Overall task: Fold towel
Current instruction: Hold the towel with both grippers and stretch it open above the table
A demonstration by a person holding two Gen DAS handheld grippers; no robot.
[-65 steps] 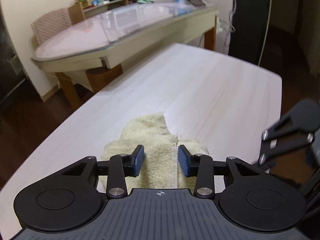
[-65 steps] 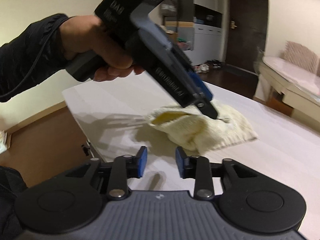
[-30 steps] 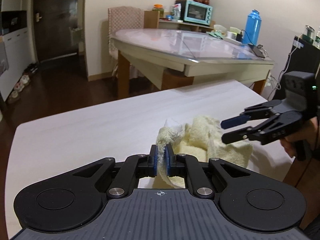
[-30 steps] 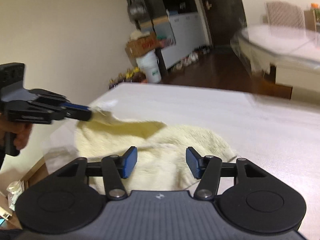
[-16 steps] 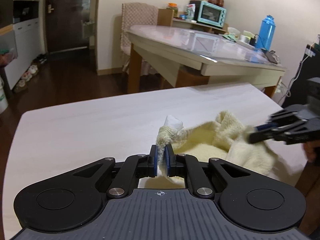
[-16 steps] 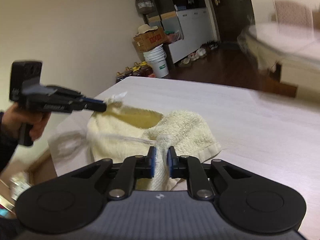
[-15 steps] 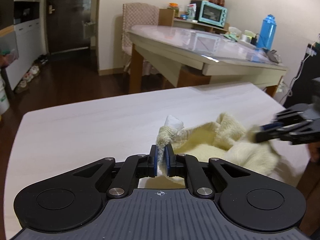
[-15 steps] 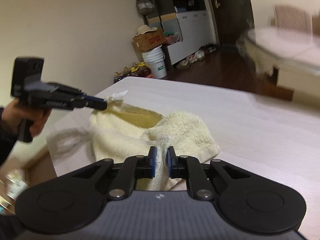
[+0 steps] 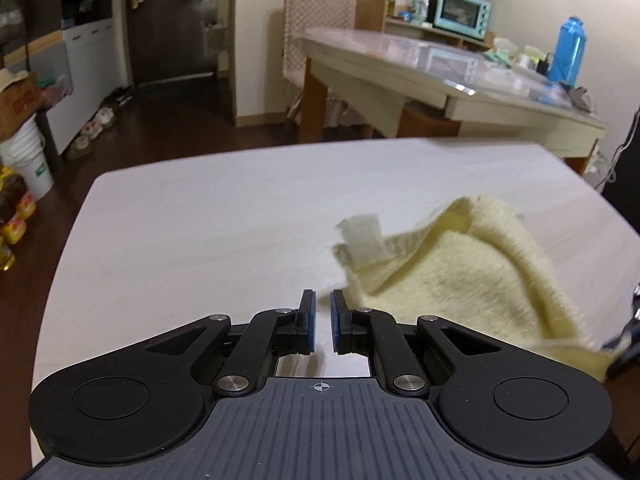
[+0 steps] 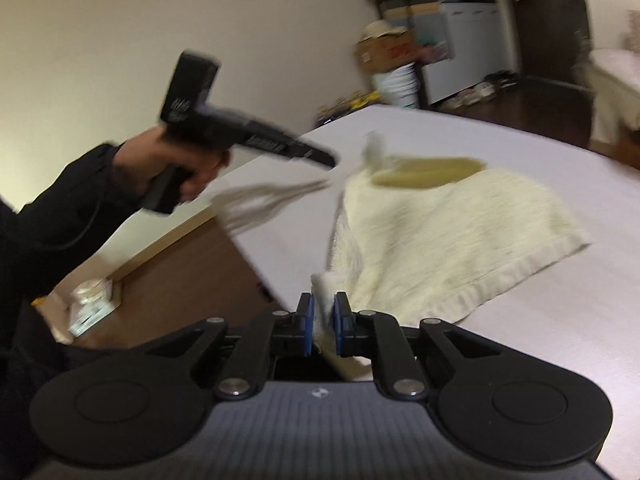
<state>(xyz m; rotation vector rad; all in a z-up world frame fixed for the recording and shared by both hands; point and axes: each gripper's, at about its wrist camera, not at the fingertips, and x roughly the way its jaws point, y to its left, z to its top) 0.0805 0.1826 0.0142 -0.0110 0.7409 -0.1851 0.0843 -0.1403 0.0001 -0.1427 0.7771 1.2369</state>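
While the left gripper (image 9: 322, 322) pointed down at the bare desk (image 9: 200, 220), its jaws stood all but closed with nothing between them. The towel (image 9: 472, 288), pale yellow terry, lay ahead and to the right of those jaws, clear of them. Its nearest part was the raised corner carrying a white label (image 9: 362, 236).

In the right wrist view that corner sat just off the left jaw tips, close but apart. From it one towel edge ran towards the right gripper (image 10: 322, 320). The right jaws had just been closing and were clamped on the other corner of that edge, terry showing between the blue pads. The rest of the towel spread over the desk to the right, hem outward.

Judgement: the left hand (image 10: 188, 172) was nearer the loose corner. It would need that corner retaken, forward and rightward, before any fold.
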